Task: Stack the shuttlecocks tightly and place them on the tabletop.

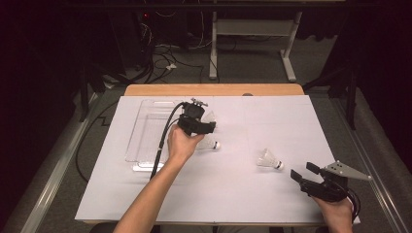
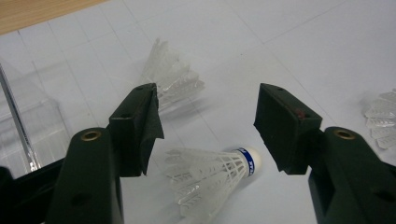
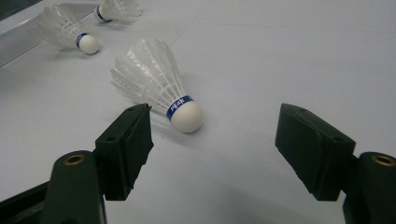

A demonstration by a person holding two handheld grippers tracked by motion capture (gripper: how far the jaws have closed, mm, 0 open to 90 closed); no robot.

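Shuttlecock [image 2: 212, 175] on its side just below left gripper [image 2: 208, 123], jaws wide apart, empty.

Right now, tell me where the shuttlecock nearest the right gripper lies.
In the high view the shuttlecock lies on its side on the white table cover, right of centre, just up-left of the open right gripper, its cork pointing toward that gripper.
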